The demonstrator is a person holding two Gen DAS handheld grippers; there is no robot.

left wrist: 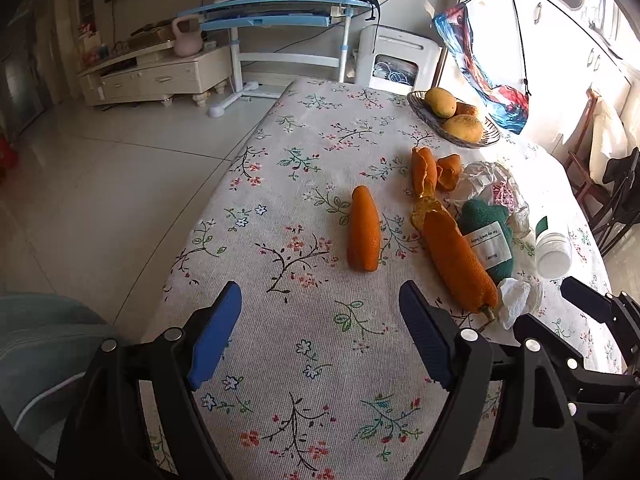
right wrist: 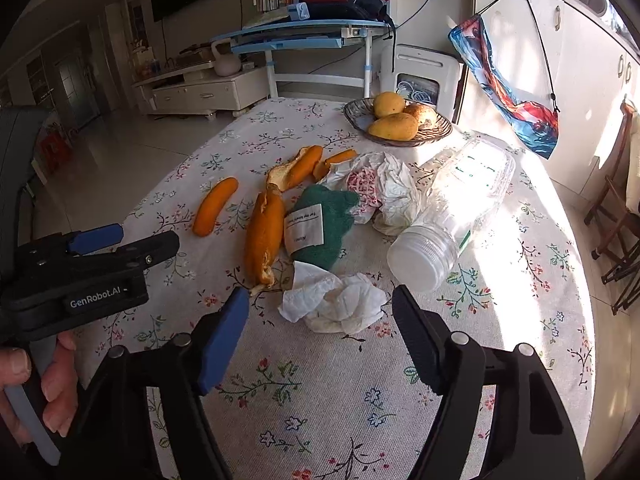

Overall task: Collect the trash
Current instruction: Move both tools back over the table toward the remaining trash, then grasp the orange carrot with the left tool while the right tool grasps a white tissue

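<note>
Both tools angled down over the floral tablecloth (left wrist: 304,168), arriving side by side so that each takes its own share of the litter. Left gripper (left wrist: 320,332) spread wide, nothing between the blue pads, lined up on the lone strip of orange peel (left wrist: 363,229) lying at 12 o'clock from it, clear of the heap and so the easy first pick. Right gripper (right wrist: 320,332) likewise parted and empty, straddling the approach to the crumpled white tissue (right wrist: 336,300) just ahead at 12 o'clock, near the fingertips but not yet touched. Behind the tissue, at 11 o'clock, a long curled peel (right wrist: 262,240) touching a green cloth with a paper label (right wrist: 320,226); at 1 o'clock a clear plastic bottle (right wrist: 452,220) on its side, white cap toward the camera, resting against crumpled wrapping paper (right wrist: 384,192). Further peel scraps (right wrist: 304,164) beyond. Wicker basket (right wrist: 434,130) of mangoes at the far edge, probably not trash, best left alone. No bin seen in either view
</note>
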